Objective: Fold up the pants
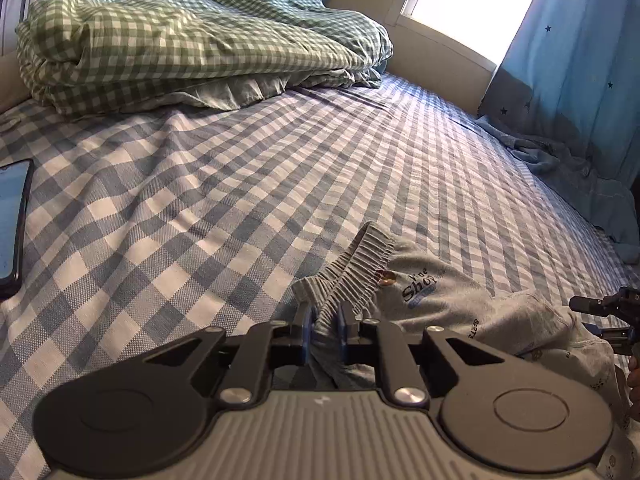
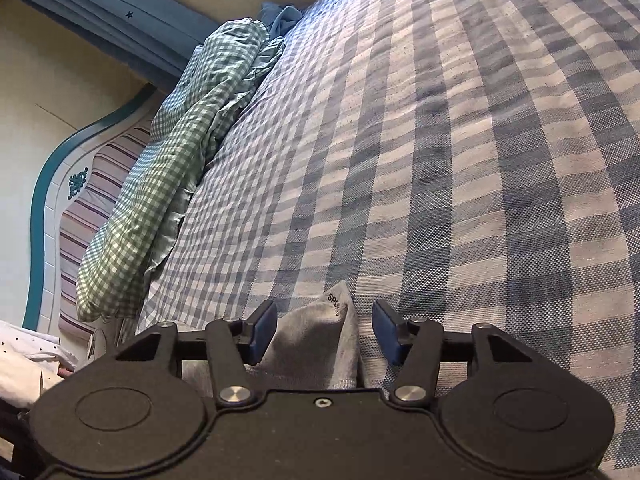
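Observation:
Small grey pants (image 1: 448, 300) with printed lettering lie bunched on the blue checked bed sheet (image 1: 200, 184). My left gripper (image 1: 325, 320) is shut on the elastic waistband (image 1: 352, 272) of the pants, low over the bed. In the right wrist view my right gripper (image 2: 325, 330) is open, its blue pads on either side of a grey pant-leg end (image 2: 320, 344) that sits between them without being pinched. The right gripper also shows at the right edge of the left wrist view (image 1: 608, 316).
A folded green checked quilt (image 1: 180, 48) lies at the head of the bed. A phone (image 1: 12, 220) lies on the sheet at the left. Blue curtains (image 1: 572, 80) hang by the window, with crumpled blue cloth (image 1: 580, 176) below. A striped headboard (image 2: 84, 216) stands behind the quilt.

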`<state>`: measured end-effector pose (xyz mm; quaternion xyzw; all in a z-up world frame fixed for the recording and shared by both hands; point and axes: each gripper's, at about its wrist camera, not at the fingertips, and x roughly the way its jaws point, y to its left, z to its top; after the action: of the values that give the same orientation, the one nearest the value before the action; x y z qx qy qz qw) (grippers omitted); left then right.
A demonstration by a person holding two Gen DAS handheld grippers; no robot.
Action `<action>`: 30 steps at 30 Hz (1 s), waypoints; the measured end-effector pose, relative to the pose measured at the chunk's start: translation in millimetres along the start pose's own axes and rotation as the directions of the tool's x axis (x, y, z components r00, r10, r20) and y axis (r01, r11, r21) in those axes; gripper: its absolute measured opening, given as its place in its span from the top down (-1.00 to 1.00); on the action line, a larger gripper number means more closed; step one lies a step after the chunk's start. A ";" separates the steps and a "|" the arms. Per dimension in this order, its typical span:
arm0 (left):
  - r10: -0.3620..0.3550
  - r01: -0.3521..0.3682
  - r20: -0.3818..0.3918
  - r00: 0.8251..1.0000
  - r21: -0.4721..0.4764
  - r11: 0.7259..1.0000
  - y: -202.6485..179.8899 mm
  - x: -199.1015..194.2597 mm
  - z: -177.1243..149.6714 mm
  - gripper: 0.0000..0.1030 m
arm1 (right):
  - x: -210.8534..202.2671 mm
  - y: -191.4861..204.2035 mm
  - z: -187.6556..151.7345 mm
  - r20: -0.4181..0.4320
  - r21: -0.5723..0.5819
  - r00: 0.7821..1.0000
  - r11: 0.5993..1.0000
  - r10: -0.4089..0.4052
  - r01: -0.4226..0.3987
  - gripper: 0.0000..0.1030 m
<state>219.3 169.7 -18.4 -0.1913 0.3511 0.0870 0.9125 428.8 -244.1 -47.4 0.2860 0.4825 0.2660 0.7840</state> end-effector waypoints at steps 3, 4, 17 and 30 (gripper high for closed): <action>0.013 -0.017 0.068 0.998 0.061 0.998 -8.3 -11.4 3.7 0.80 | 0.1 0.9 -1.0 -0.002 -0.011 1.000 1.000 -0.004 0.004 -0.08; 0.023 -0.030 0.088 0.996 0.087 0.996 -11.7 -13.4 5.1 0.80 | 0.2 0.6 -1.2 -0.002 -0.010 1.000 1.000 -0.005 0.005 -0.08; -0.020 0.025 0.076 0.997 -0.067 0.997 24.9 -3.8 -7.6 -0.68 | 2.5 -2.9 1.3 0.002 0.013 1.000 1.000 0.000 0.000 -0.08; -0.155 0.161 0.063 0.986 -0.105 0.981 27.4 -5.1 -5.9 -0.82 | 4.7 0.9 -1.9 -0.004 0.019 1.000 1.000 0.002 -0.002 -0.08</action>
<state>204.0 192.1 -26.8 -0.2660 0.3044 0.0389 0.9138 428.8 -239.9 -50.3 0.2934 0.4862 0.2626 0.7801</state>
